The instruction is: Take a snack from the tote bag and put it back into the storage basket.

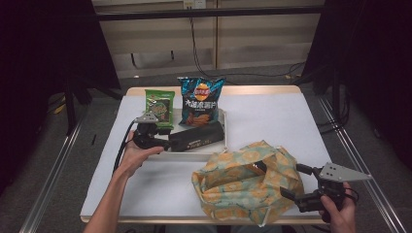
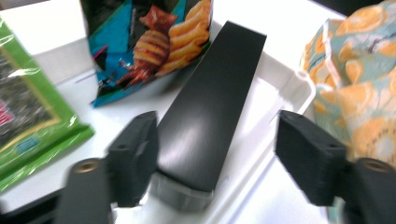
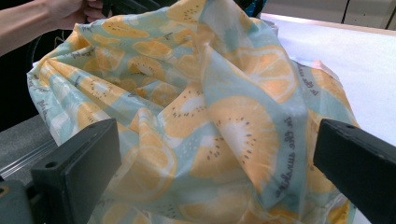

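Fruit-print bag (image 3: 205,116) between parted claw (image 3: 215,172) jaws

green snack packet (image 1: 159,108), blue crisp bag (image 1: 199,101)

Counts: 1 white tray (image 1: 194,156). 1 black box (image 1: 197,137) in it. 2 snack bags: 1 blue chip bag (image 1: 200,99), 1 green packet (image 1: 159,108). 1 orange-print fabric bag (image 1: 243,187). 2 grippers: left gripper (image 1: 163,141), right gripper (image 1: 294,183). 1 table (image 1: 272,116), white cover.
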`<state>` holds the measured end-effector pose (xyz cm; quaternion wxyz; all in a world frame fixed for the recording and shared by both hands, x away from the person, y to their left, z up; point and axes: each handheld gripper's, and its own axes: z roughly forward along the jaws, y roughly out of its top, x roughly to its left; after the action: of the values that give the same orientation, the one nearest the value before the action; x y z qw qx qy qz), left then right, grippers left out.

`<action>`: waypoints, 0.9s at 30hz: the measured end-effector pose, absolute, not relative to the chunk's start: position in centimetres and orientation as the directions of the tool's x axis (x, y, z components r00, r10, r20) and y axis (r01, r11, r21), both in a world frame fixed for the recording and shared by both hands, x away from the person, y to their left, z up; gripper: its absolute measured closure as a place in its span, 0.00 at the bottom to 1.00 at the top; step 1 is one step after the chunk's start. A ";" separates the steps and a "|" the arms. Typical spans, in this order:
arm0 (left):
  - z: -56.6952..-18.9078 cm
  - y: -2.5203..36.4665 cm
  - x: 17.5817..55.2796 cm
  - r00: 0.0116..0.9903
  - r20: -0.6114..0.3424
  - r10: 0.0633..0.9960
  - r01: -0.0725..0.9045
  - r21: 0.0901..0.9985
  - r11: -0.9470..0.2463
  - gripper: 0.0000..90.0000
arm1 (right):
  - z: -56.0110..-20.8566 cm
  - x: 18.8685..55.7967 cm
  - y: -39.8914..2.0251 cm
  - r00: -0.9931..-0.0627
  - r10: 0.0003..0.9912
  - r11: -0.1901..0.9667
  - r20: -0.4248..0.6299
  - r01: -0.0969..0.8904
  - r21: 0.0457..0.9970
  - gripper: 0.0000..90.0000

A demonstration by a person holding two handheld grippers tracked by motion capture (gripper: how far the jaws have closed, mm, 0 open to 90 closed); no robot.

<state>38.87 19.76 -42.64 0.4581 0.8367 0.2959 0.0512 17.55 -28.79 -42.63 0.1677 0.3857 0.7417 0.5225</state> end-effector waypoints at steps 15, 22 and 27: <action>-45.1 21.7 38.7 0.738 -0.205 0.643 0.540 0.751 -0.380 0.88 | -42.5 17.5 -28.8 -0.642 0.751 0.151 0.151 0.390 0.908 0.01; -45.1 21.6 39.4 0.704 -0.197 0.683 0.555 0.752 -0.356 0.82 | -42.5 17.6 -28.8 -0.641 0.752 0.149 0.150 0.388 0.910 0.01; -45.2 21.4 40.0 0.680 -0.191 0.708 0.566 0.751 -0.341 0.78 | -42.5 17.6 -28.8 -0.638 0.755 0.147 0.153 0.391 0.909 0.01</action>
<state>39.99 21.42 -45.19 0.4203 0.8143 0.3912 0.0849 17.59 -28.81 -42.52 0.1732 0.3885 0.7372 0.5250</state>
